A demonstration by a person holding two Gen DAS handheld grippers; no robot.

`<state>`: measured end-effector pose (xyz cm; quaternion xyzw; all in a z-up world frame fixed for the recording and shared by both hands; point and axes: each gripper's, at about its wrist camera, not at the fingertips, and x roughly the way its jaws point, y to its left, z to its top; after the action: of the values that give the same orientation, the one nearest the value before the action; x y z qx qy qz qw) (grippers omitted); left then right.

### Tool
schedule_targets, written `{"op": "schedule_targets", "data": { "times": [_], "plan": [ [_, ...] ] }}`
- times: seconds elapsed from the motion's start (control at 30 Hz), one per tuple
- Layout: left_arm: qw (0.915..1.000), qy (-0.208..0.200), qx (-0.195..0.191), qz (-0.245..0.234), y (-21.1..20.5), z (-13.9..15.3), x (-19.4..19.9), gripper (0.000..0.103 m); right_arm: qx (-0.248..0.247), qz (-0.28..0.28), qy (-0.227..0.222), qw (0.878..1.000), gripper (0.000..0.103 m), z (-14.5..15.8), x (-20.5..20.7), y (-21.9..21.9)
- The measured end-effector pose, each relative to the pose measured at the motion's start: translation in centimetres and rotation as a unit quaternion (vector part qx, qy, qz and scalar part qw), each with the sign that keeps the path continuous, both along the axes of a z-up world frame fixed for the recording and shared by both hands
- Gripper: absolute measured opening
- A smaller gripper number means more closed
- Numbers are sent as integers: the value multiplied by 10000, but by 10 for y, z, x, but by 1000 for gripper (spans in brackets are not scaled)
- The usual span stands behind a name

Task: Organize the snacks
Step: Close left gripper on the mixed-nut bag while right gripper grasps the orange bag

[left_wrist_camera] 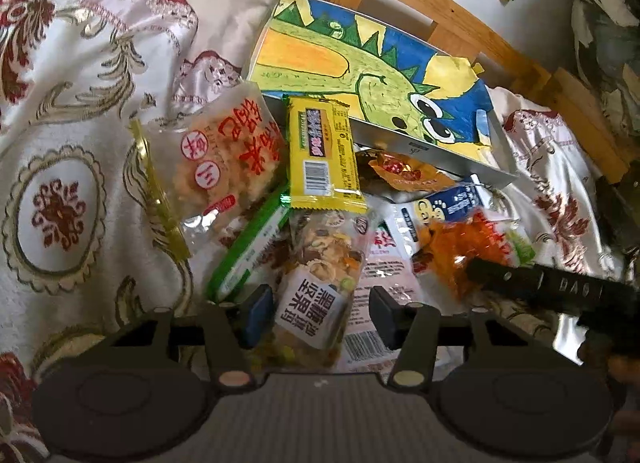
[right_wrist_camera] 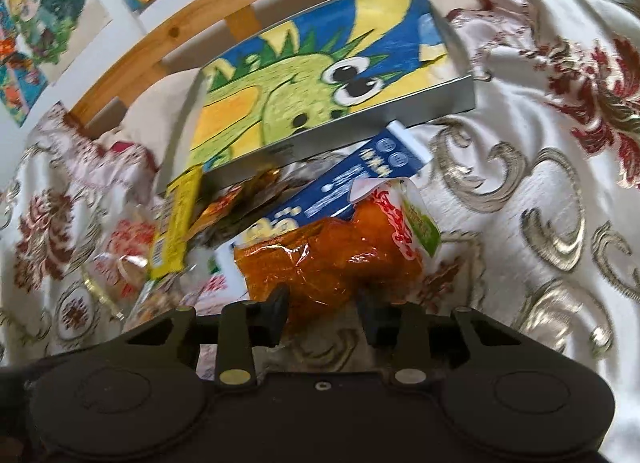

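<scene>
A pile of snack packets lies on a patterned cloth (left_wrist_camera: 80, 111) in front of a tin box with a dinosaur drawing on its lid (left_wrist_camera: 360, 75). My left gripper (left_wrist_camera: 322, 313) is open, its jaws on either side of a clear packet of mixed nuts (left_wrist_camera: 316, 275). Around it lie a yellow bar (left_wrist_camera: 324, 159), a clear packet of puffed rice with red writing (left_wrist_camera: 224, 159), a green-edged packet (left_wrist_camera: 252, 247) and a blue carton (left_wrist_camera: 448, 203). My right gripper (right_wrist_camera: 322, 313) is open at the near end of an orange snack bag (right_wrist_camera: 336, 259), which also shows in the left view (left_wrist_camera: 460, 247).
A wooden bed rail (left_wrist_camera: 460, 11) runs behind the box. Children's drawings hang on the white wall (right_wrist_camera: 36, 23). The box (right_wrist_camera: 320, 83) rests tilted over the back of the pile. The right gripper's black finger (left_wrist_camera: 552, 287) reaches in from the right of the left view.
</scene>
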<state>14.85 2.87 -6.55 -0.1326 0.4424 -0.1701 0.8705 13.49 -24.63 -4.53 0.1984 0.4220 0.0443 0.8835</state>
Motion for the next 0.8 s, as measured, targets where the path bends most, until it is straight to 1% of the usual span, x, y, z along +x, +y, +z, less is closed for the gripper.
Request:
{"op": "schedule_targets", "data": {
  "times": [0.07,0.1,0.13,0.2,0.27,0.33,0.4,0.5,0.6,0.7,0.77,0.8],
  "plan": [
    [9998,97,-157,-45,-1,0,-1,53,-14,164,-29,9999,39,1,-3,8],
    [9997,129,-208,-82,-2,-1,-1,50,-20,281,-29,9996,39,1,-4,12],
    [9994,163,-255,-136,-3,-1,-1,49,-12,398,-29,9992,39,1,-5,16],
    [9995,143,-227,-172,-6,-1,-2,49,-12,551,-32,9985,42,2,-9,22],
    [9996,116,-159,-193,-8,-1,-2,49,-2,547,-19,9985,44,4,-13,24],
    [9996,164,-168,-143,-8,-2,-1,50,93,429,23,9990,54,7,-16,22],
    [9995,198,-211,-95,-6,-3,-1,52,121,305,-11,9995,69,11,-19,20],
    [9997,158,-189,-54,-5,-3,0,54,69,202,-35,9998,77,10,-18,18],
    [9999,98,-121,-63,-7,-3,-1,56,207,109,35,9997,81,3,-10,14],
    [9999,104,-83,-91,-9,-3,-1,56,322,10,-73,9995,83,-3,-3,12],
    [9998,120,-107,-114,-9,-3,-1,56,257,2,-145,9996,83,-6,0,16],
    [9998,124,-120,-115,-9,-3,-1,56,166,24,-164,9997,80,-6,0,19]
  ]
}}
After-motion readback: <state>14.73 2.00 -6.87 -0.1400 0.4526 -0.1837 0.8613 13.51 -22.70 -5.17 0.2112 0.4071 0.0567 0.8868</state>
